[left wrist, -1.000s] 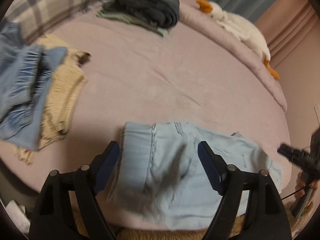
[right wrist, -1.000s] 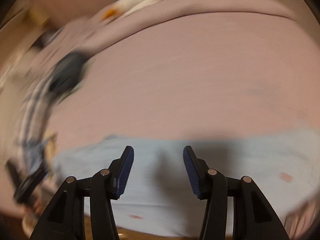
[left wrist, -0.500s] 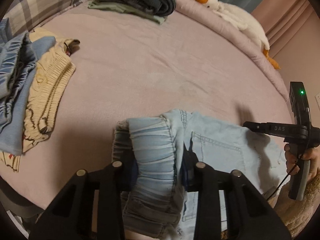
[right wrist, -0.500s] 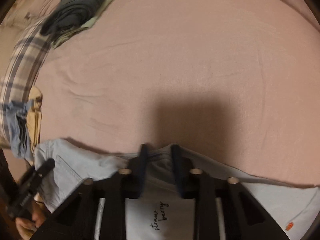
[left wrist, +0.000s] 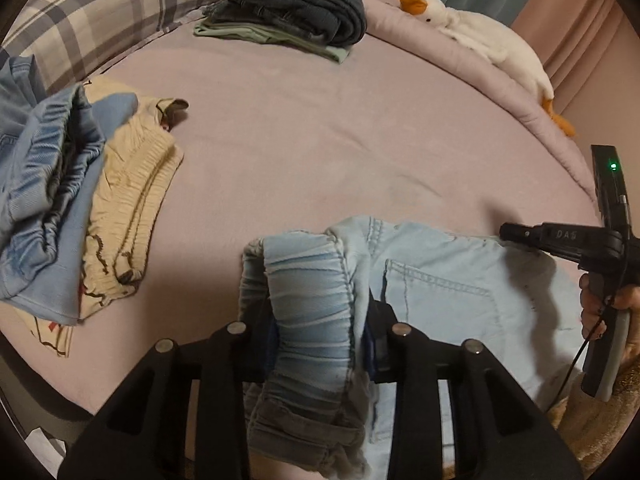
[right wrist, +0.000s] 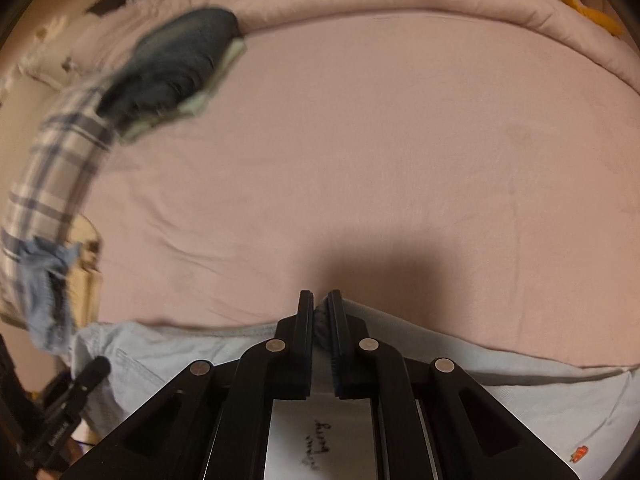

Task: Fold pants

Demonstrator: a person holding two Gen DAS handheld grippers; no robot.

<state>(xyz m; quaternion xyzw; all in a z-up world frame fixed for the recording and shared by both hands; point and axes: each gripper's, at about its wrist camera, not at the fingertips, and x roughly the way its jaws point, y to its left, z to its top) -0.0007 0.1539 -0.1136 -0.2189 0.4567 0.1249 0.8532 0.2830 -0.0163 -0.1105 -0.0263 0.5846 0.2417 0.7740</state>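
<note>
Left hand-held gripper (left wrist: 320, 344) clamped the bunched elastic waistband of the pale blue pants (left wrist: 440, 292), its jaws easing slightly apart, while the right hand-held gripper (right wrist: 320, 320) was pinched shut on their far edge at the near side of the pink bed (left wrist: 320, 140). No fold appeared made yet, the garment lying spread out. Beyond, a folded stack of dark clothes (left wrist: 296, 12) waited; "DAS" marked the right tool.
</note>
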